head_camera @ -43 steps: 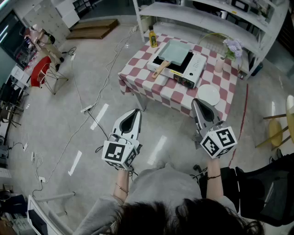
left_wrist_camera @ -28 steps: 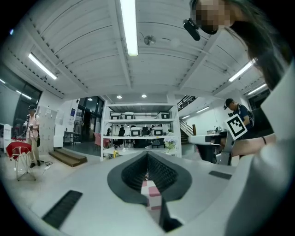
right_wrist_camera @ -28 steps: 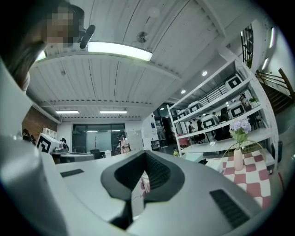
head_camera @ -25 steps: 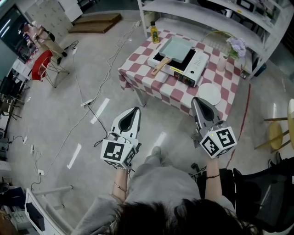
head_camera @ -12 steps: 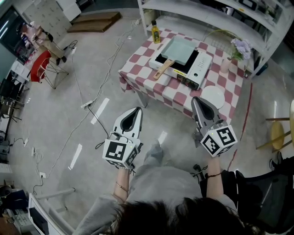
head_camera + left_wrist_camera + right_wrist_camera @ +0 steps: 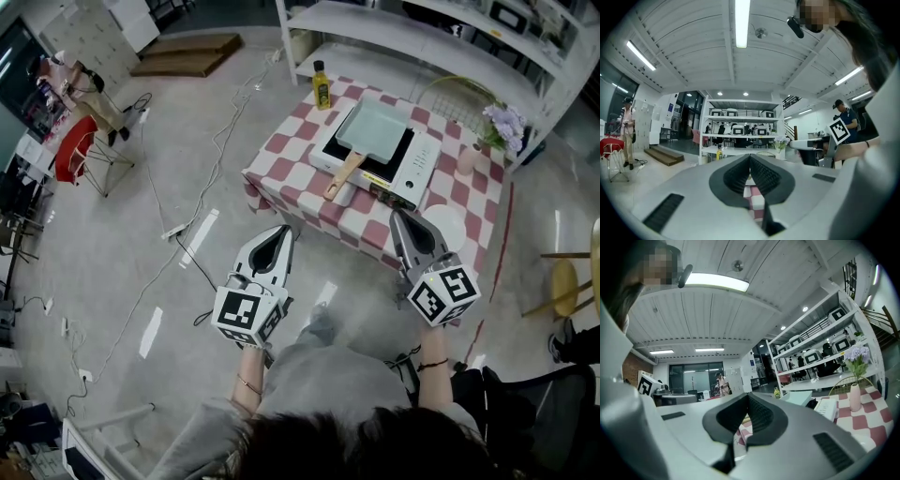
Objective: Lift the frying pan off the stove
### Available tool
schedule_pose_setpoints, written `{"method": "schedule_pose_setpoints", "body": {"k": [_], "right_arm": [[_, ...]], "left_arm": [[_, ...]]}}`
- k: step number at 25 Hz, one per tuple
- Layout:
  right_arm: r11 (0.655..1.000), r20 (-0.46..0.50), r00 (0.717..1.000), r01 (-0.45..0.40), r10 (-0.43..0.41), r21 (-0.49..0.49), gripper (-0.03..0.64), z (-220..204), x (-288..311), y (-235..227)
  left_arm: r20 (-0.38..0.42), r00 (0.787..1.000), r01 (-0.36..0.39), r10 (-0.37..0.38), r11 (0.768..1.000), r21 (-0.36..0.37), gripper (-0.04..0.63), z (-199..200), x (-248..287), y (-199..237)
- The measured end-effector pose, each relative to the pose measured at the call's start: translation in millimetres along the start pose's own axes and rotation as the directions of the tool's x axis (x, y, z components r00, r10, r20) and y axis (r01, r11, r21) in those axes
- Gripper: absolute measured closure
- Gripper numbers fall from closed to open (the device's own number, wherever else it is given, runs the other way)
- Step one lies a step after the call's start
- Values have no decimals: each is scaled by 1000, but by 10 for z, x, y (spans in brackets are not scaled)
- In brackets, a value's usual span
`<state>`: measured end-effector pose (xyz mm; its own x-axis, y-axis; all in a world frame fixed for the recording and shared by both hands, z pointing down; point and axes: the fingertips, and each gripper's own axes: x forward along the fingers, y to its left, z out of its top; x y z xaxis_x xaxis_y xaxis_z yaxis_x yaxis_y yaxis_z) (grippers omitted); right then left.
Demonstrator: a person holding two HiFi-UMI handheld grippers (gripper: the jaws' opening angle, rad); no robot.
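The frying pan (image 6: 373,127) is pale green and square, with a wooden handle (image 6: 343,176) pointing toward me. It sits on a white portable stove (image 6: 419,169) on a table with a red-and-white check cloth (image 6: 281,169). My left gripper (image 6: 281,231) hangs over the floor short of the table's near edge, jaws shut and empty. My right gripper (image 6: 397,214) reaches just over the table's near edge, well short of the pan, also shut and empty. In the right gripper view the pan (image 6: 805,398) lies beyond the shut gripper (image 6: 746,397). The left gripper (image 6: 750,157) shows pads pressed together.
A yellow oil bottle (image 6: 322,86) stands at the table's far corner. A white plate (image 6: 444,225) lies near my right gripper, with a vase of flowers (image 6: 466,159) behind it. White shelving (image 6: 422,37) backs the table. Cables (image 6: 202,159) cross the floor at left; a yellow stool (image 6: 562,272) is at right.
The table with pan and stove has drawn closer in the head view as I walk toward it. Both grippers went forward with me, still shut and side by side.
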<state>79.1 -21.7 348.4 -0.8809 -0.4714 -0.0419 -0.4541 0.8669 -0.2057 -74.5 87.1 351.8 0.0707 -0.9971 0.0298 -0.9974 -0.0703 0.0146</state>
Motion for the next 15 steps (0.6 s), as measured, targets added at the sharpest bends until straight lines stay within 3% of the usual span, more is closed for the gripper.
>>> {"method": "schedule_pose_setpoints", "body": {"k": [15], "right_arm": [[996,-6,996,91,-91,20,595,-58,652,-248]], "left_arm": [[-21,992,121,-122,992,-30,569,-70,629,550]]}}
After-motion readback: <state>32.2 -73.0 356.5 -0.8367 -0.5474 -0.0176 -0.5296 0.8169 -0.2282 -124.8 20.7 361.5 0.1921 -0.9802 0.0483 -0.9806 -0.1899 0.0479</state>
